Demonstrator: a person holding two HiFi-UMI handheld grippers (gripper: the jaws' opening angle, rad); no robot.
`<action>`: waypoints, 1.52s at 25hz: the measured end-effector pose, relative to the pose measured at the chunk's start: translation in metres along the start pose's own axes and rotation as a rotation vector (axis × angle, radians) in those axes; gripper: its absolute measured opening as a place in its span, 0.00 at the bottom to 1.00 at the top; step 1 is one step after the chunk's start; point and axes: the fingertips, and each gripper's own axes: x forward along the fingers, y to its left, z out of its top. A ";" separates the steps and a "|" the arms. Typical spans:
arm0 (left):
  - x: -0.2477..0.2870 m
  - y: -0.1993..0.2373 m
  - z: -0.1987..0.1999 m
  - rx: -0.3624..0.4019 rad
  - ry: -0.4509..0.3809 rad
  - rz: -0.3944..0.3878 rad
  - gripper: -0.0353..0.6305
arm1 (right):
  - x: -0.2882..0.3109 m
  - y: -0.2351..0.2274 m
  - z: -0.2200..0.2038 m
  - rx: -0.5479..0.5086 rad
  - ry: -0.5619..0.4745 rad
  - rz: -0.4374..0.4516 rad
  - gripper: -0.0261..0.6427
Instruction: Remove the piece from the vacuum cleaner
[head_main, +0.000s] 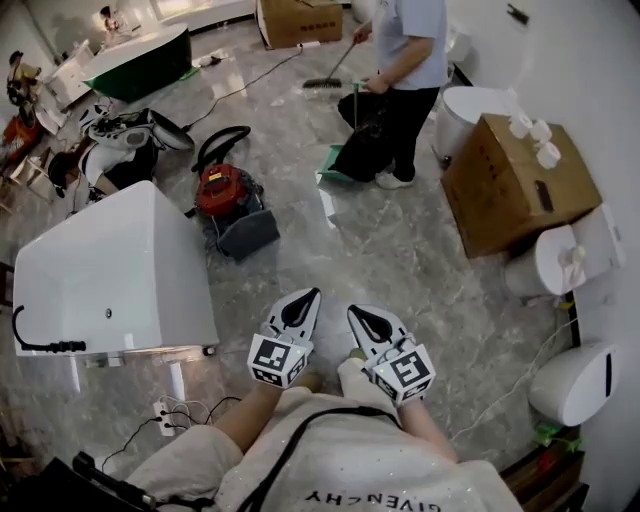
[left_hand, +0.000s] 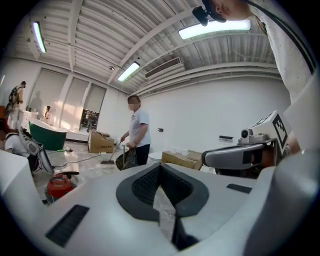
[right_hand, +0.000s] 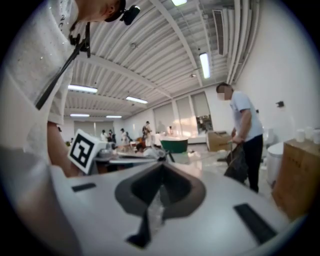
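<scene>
I see grey marble floor (head_main: 400, 250), a white bathtub (head_main: 110, 260) at 9 o'clock, a green tub (head_main: 140, 60) at 11, and a cardboard box (head_main: 510, 180) at 2 by the white wall (head_main: 600, 90). 3 tube lights (left_hand: 215, 29) glow on the ribbed ceiling (left_hand: 100, 30).

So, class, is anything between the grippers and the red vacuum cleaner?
Nothing visible. Bare floor separates the left gripper and right gripper from the vacuum cleaner; the white tub stands beside that path.

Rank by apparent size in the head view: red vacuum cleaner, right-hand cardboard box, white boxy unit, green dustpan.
white boxy unit
right-hand cardboard box
red vacuum cleaner
green dustpan
The unit is nearest the camera, so its lead is unsure.
</scene>
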 end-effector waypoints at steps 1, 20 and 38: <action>0.000 0.002 0.001 -0.003 -0.004 0.026 0.08 | 0.002 -0.001 0.001 -0.006 0.003 0.027 0.06; -0.030 0.023 -0.016 -0.064 -0.040 0.442 0.08 | 0.026 0.001 -0.011 -0.073 0.080 0.416 0.06; -0.031 0.015 -0.032 -0.087 -0.047 0.523 0.08 | 0.037 0.008 -0.032 -0.070 0.121 0.549 0.06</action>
